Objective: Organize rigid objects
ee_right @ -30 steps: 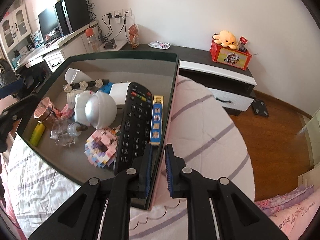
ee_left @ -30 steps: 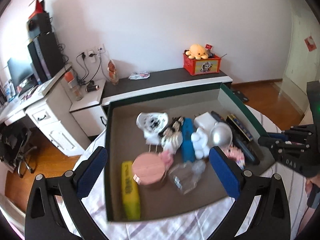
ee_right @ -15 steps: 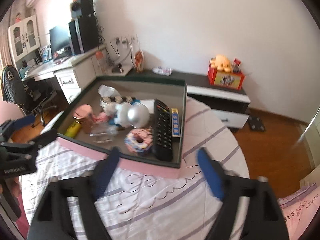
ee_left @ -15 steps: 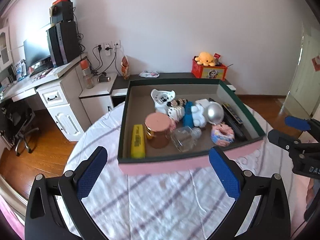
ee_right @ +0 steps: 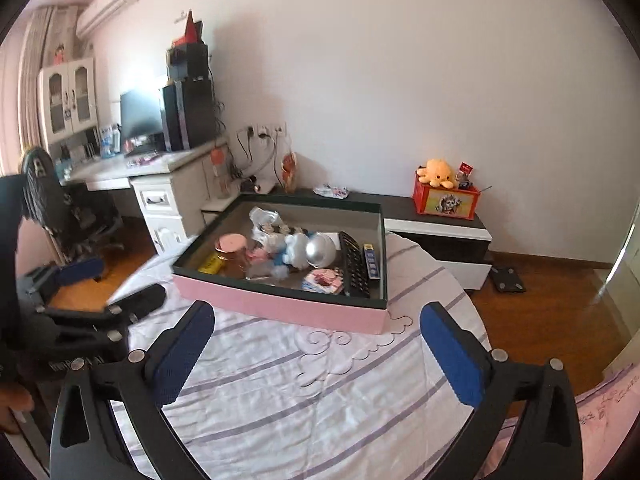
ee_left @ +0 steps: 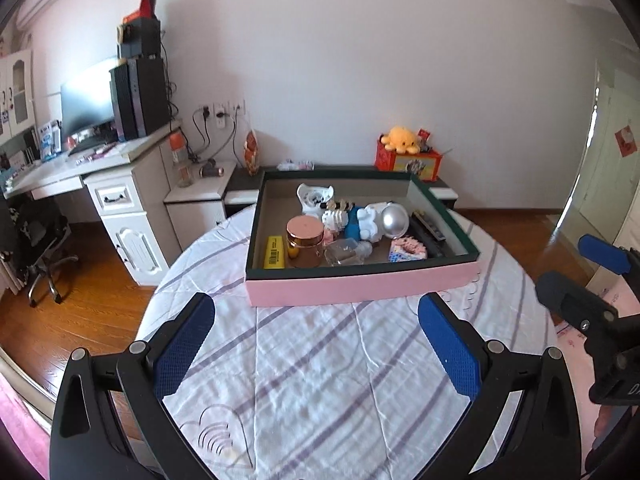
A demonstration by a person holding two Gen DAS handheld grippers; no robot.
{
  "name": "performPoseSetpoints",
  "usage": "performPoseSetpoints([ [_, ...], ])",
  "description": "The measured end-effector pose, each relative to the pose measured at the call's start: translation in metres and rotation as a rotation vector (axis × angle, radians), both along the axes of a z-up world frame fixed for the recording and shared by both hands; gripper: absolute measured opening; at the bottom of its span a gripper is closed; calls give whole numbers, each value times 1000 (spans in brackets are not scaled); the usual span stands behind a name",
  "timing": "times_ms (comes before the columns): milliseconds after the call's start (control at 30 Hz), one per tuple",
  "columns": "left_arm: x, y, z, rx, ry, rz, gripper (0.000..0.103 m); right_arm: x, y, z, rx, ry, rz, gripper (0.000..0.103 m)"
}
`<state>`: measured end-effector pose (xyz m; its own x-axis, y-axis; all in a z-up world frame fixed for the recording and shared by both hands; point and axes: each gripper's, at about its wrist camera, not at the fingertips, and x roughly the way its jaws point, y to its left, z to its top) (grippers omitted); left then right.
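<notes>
A pink-sided box with a dark green rim (ee_left: 360,286) (ee_right: 280,302) stands on the round table with a striped cloth (ee_left: 320,380) (ee_right: 320,380). In it lie a copper-lidded jar (ee_left: 305,236) (ee_right: 231,245), a yellow bar (ee_left: 274,253), a silver-helmeted astronaut toy (ee_left: 394,220) (ee_right: 320,251), a black remote (ee_right: 354,270) and a pink block toy (ee_left: 408,249). My left gripper (ee_left: 316,356) is open and empty, well back from the box. My right gripper (ee_right: 318,354) is open and empty too, also back from the box.
A white desk with a monitor and speakers (ee_left: 120,152) stands at the left, with an office chair (ee_left: 36,240) beside it. A low dark cabinet (ee_right: 436,220) behind the table carries a red box with an orange plush (ee_right: 444,196). Wooden floor surrounds the table.
Both grippers have pulled back and up from the box, which now rests flat on the table. My right gripper, shut at the box's edge a second ago, has let go and opened.
</notes>
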<state>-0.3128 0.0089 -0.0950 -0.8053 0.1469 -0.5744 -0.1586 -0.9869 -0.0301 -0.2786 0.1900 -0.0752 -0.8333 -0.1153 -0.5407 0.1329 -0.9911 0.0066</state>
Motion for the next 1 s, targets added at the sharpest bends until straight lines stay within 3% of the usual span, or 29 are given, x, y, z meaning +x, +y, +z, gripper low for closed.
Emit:
performPoseSetpoints([
  [167,43,-2,21,3,74,-9,103,37,-9,14,11,52,7,103],
  [500,124,-1,66,-66,256,14,103,118,-25,47,3,185,32,103],
  [1000,219,-15,106,-42,452,64,103,213,-34,83,-10,367,21,103],
])
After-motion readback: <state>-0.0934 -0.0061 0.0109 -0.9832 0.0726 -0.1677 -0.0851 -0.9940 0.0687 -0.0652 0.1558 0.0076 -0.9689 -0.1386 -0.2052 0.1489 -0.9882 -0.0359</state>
